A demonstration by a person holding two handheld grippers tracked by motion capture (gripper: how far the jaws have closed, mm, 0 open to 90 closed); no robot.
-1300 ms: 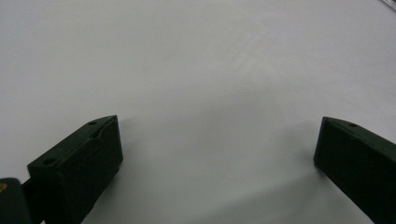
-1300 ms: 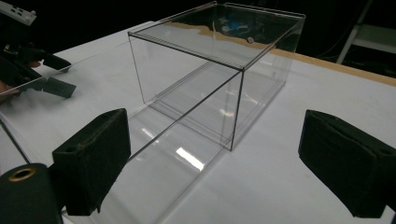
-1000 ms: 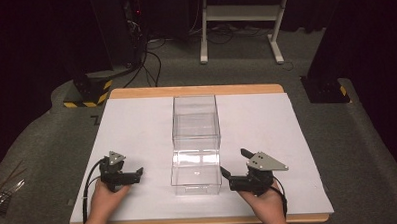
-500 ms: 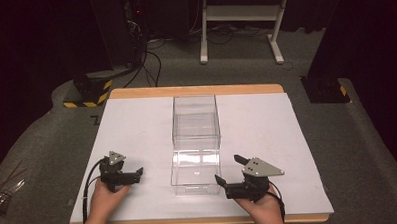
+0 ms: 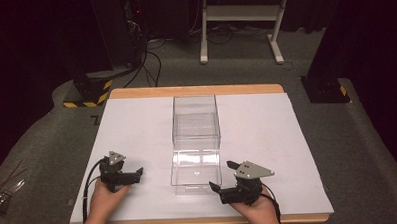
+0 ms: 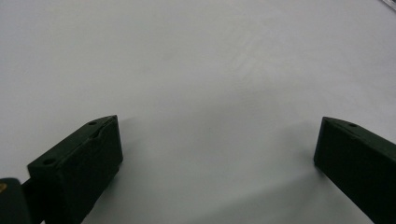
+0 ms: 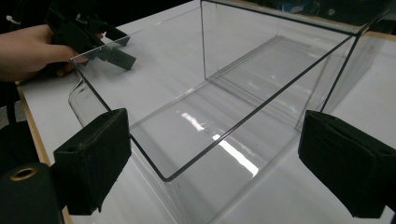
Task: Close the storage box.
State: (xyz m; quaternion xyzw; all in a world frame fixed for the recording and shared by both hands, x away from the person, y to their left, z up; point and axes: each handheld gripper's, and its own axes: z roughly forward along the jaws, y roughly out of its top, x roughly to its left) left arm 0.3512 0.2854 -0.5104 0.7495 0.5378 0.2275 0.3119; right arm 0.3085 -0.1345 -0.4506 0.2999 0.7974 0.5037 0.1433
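Observation:
A clear, open-topped plastic box [image 5: 196, 142] stands lengthwise in the middle of the white sheet [image 5: 267, 129]. My left gripper [image 5: 136, 174] rests on the sheet to the box's left, apart from it, its jaws open over bare white surface [image 6: 210, 70]. My right gripper [image 5: 223, 176] sits at the box's near right corner, jaws open and angled toward it. In the right gripper view the box's near rim [image 7: 187, 154] lies between and just beyond the spread pads [image 7: 95, 154], with nothing gripped. The left gripper [image 7: 98, 44] and its hand appear through the box.
The wooden table edge [image 5: 196, 90] frames the sheet. On the floor behind are cables [image 5: 152, 58], a black-and-yellow striped base [image 5: 86, 93], a white stand [image 5: 238, 20] and a dark post base [image 5: 323, 87]. Thin metal items [image 5: 4, 191] lie on the floor at left.
My right gripper has shifted left and slightly nearer, turning its jaws toward the box's near right corner. The left gripper and the box have stayed put.

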